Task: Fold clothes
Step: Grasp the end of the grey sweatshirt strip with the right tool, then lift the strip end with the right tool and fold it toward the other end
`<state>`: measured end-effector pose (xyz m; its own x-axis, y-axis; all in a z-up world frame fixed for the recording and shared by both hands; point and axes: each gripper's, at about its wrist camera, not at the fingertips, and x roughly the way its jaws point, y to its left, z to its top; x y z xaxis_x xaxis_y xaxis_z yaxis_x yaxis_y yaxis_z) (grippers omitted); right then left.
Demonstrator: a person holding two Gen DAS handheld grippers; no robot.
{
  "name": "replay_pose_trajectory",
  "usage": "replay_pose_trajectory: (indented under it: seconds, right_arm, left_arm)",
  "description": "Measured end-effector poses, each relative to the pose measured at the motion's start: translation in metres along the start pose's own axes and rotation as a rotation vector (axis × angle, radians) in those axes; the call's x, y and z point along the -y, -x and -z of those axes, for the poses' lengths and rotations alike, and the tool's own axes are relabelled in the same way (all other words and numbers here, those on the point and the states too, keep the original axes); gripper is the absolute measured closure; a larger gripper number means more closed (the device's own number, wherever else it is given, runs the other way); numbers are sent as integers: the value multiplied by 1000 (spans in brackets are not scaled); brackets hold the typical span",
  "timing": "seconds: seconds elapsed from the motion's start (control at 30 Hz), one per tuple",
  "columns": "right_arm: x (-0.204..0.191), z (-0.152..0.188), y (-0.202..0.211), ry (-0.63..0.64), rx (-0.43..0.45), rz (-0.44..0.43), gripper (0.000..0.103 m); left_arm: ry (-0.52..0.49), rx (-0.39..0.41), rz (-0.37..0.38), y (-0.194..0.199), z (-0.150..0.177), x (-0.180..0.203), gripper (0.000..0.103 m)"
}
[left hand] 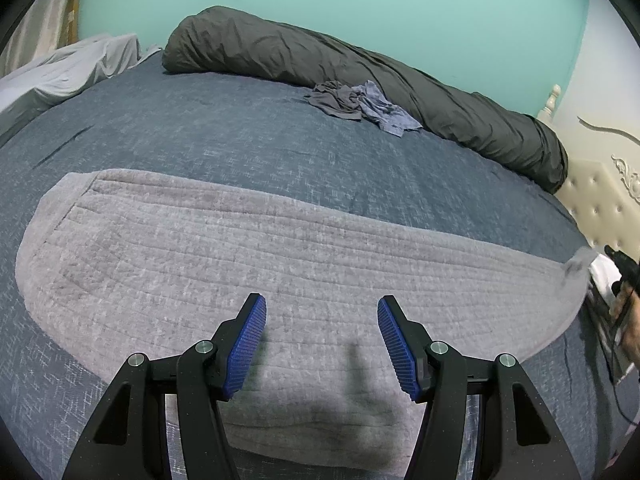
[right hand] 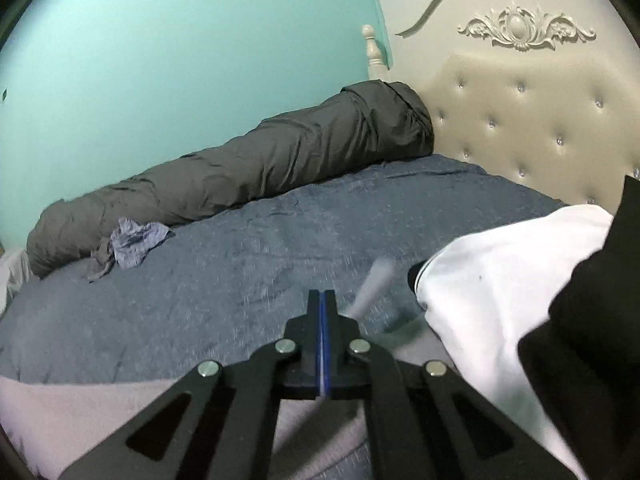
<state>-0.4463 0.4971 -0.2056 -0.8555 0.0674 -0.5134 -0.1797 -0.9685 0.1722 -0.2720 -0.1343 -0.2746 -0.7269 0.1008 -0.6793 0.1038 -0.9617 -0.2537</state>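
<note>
plush ribbed towel (left hand: 260, 248), matt woven bedspread (left hand: 240, 136)

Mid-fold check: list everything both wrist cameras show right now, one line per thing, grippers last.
Grey ribbed fleece towel: one, spread flat on the near bed.
Blue-grey textured bedspread: one, covering the bed.
Dark olive rolled duvet: one, along the teal wall.
Crumpled blue and grey clothes: small pile beside the duvet.
White and black garments: right, near the cream tufted headboard.
Left hand-held gripper: open above the towel.
Right hand-held gripper: shut at the towel's right corner; whether cloth is pinched is unclear.
</note>
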Motion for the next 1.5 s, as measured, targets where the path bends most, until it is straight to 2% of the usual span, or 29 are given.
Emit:
replay_pose_trajectory:
  seconds: [0.1,0.27,0.3,0.33,0.37,0.43,0.5,0.57,0.63,0.8,0.83,0.9,0.97,1.03,1.17,1.4,1.5]
  right_arm:
    - [8,8,-14,-17,-66,48,103]
    - [33,35,-32,-133,-147,117,100]
    - [39,40,-35,-166,-164,117,97]
    - [45,45,-38,-199,-181,116,83]
    - [51,50,-40,-232,-197,115,65]
    - [57,53,-40,-285,-180,77,59]
    - [56,51,-36,-272,-148,68,59]
    - [53,48,-42,-253,-154,35,57]
    - [52,49,-54,-255,-206,48,54]
    - [47,52,-64,-260,-211,28,57]
    - [45,52,-66,-247,-214,31,68]
    - [42,51,-66,-231,-207,35,76]
    - [42,51,-60,-211,-191,44,89]
    - [40,48,-54,-176,-165,57,97]
    - [30,34,-40,-87,-81,67,99]
    - [18,11,-18,-27,69,36,100]
    - [20,12,-31,-12,16,68,100]
  left_arm:
    - [1,-1,1,-1,0,1,41]
    - [2,-1,2,-1,-1,0,41]
    - [2,-1,2,-1,-1,0,41]
    - [3,-2,2,-1,-1,0,41]
    - [4,-2,2,-1,-1,0,41]
    - [6,-2,2,-1,-2,-1,41]
    - [4,-2,2,-2,-2,1,41]
    - [0,-3,1,-3,-2,1,41]
    - [-2,-6,0,-4,-1,2,41]
    - [0,-11,-5,-6,-1,1,41]
    - [1,-11,-5,-7,-1,1,41]
    - [0,-12,-6,-7,-1,0,40]
    - [3,-13,-6,-8,-1,0,40]
    - [7,-14,-3,-8,-2,-1,40]
    - [10,-15,-2,-8,-2,-1,40]
    - [13,-14,-1,-7,-1,-1,40]
    - [16,-20,5,-8,-1,-1,40]
